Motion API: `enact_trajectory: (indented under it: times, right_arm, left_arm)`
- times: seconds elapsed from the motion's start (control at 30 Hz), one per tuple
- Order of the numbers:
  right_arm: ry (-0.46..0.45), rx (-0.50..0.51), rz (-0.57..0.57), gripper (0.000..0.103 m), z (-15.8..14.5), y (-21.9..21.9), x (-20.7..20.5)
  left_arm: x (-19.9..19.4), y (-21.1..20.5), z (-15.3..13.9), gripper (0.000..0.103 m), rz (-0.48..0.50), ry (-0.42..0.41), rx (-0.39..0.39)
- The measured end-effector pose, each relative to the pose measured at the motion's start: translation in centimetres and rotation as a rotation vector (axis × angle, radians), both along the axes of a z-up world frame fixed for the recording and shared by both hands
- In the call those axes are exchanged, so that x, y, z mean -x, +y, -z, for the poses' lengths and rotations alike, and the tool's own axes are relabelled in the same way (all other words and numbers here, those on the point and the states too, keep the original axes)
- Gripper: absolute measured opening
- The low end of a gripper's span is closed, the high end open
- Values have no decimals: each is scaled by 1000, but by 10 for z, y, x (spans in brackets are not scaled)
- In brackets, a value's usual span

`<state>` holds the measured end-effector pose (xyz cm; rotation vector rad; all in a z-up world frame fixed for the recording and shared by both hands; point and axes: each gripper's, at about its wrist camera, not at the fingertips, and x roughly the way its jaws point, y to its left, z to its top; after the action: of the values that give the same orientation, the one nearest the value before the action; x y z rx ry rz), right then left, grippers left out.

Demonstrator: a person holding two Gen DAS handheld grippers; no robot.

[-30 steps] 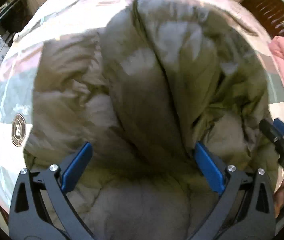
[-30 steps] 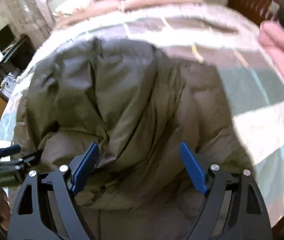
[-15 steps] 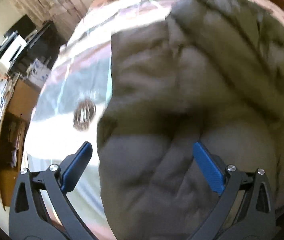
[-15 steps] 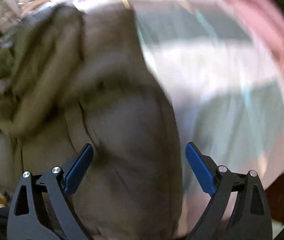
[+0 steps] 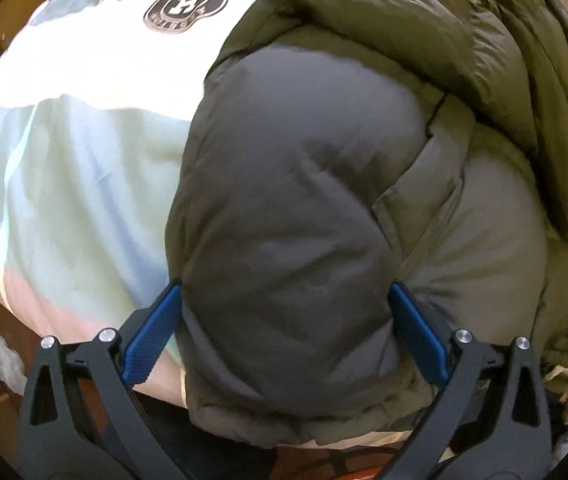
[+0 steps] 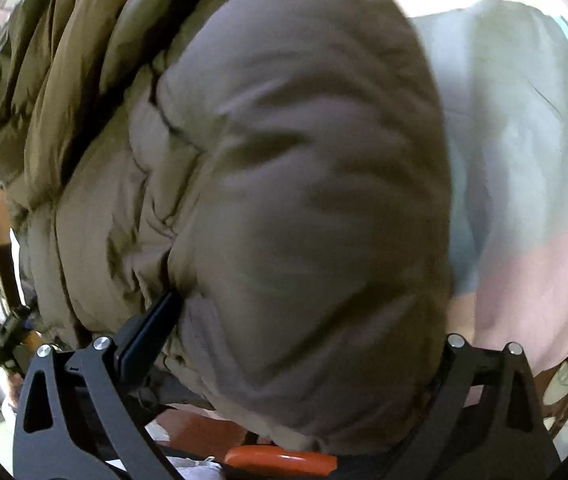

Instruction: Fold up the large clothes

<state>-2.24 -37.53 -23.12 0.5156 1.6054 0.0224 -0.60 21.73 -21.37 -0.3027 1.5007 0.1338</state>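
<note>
An olive-grey puffer jacket (image 5: 304, 200) lies bunched on a bed with a pastel blue, white and pink cover (image 5: 64, 180). My left gripper (image 5: 284, 336) is open, its blue pads on either side of a puffy bottom panel at the jacket's left near corner. The jacket also fills the right wrist view (image 6: 304, 200). My right gripper (image 6: 304, 340) is open around the jacket's right near corner; its right pad is hidden behind the padding.
A round brown emblem (image 5: 186, 4) is printed on the bed cover, far left. The bed's near edge runs just under both grippers. An orange object (image 6: 280, 458) lies below the edge. The other gripper (image 6: 8, 340) shows at the left edge.
Both grippers have dropped to the jacket's near hem and spread apart, the left toward the left corner, the right toward the right corner. The jaws stay open, now straddling padding.
</note>
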Motion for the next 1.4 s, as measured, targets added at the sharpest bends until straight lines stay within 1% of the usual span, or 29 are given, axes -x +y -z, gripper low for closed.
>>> enact_trajectory:
  times: [0.13,0.17,0.23,0.27,0.3,0.33,0.37,0.4,0.43,0.47,0.5,0.57,0.6,0.7,0.73,0.77,0.83,0.87,0.9,0.93,0.97,1.03,1.07,1.17,1.23,1.3,1.33,1.37,1.4]
  right_arm:
    - [-5,-3,4,100,2,4,-1]
    - [-9,-6,8,99,2,4,-1]
    - [-26,-14,5,88,-1,6,1]
    - [-38,-20,1,76,-2,7,3]
    - [-45,-25,-2,62,-4,8,3]
    - [-55,-39,-8,56,-6,10,3]
    - [-68,-56,-19,44,-8,13,2]
    - [-81,-64,-32,36,-11,16,0]
    - [-98,-73,-50,33,-14,20,-2]
    - [-116,-85,-59,27,-17,23,-3]
    - [-133,-100,-61,23,-20,24,-4]
    - [-169,-140,-47,19,-27,24,-5]
    - [-196,-164,-38,18,-32,23,-5]
    - [-297,-236,-14,18,-48,21,-3]
    - [-325,-250,-9,18,-53,20,-3]
    - [-333,-245,-9,18,-55,19,-5]
    - [-300,-227,-16,23,-47,24,-7]
    - [-268,-202,-29,33,-40,28,-7]
    - [-240,-176,-44,55,-39,19,-13]
    - [-216,-150,-61,65,-36,22,-12]
    - [-200,-122,-83,72,-33,25,-11]
    - [-184,-90,-105,83,-31,32,-9]
    - [-170,-75,-110,93,-31,38,-8]
    - [-57,50,-144,94,-9,45,-4]
    - [-16,88,-176,98,0,56,0]
    - [-24,101,-193,98,0,63,0]
    - [-35,90,-188,95,-1,65,0]
    - [-63,58,-171,70,-6,66,0]
    - [-84,22,-155,43,-9,68,-1]
  left_arm:
    - [7,16,5,101,-85,24,103]
    - [22,26,4,101,-94,24,116]
    - [26,27,8,101,-90,34,132]
    - [27,27,9,101,-87,36,139]
    - [27,28,11,95,-86,37,154]
    - [28,29,12,88,-85,34,176]
    - [27,32,10,73,-73,29,205]
    - [27,30,7,59,-61,19,216]
    - [27,29,3,52,-52,6,233]
    - [27,30,3,40,-47,-2,250]
    - [27,30,0,33,-42,-14,270]
    - [28,36,-3,26,-53,-33,316]
    - [28,38,-4,24,-60,-37,332]
    - [30,47,-13,23,-84,-66,392]
    - [31,48,-15,23,-84,-74,397]
    - [31,50,-18,23,-79,-79,397]
    - [33,48,-16,36,-60,-62,378]
    - [29,43,-17,60,-39,-38,342]
    - [30,37,-16,77,-18,-18,307]
    - [28,28,-17,79,-1,-7,281]
    - [30,22,-16,80,32,2,242]
    - [34,15,-15,87,70,10,199]
    - [35,13,-14,92,77,18,187]
    - [39,12,-10,94,75,45,163]
    - [39,14,-8,96,66,54,168]
    - [40,16,-9,95,64,58,175]
    - [41,17,-11,93,61,48,196]
    - [41,25,-12,71,56,36,218]
    - [43,34,-14,48,47,23,256]
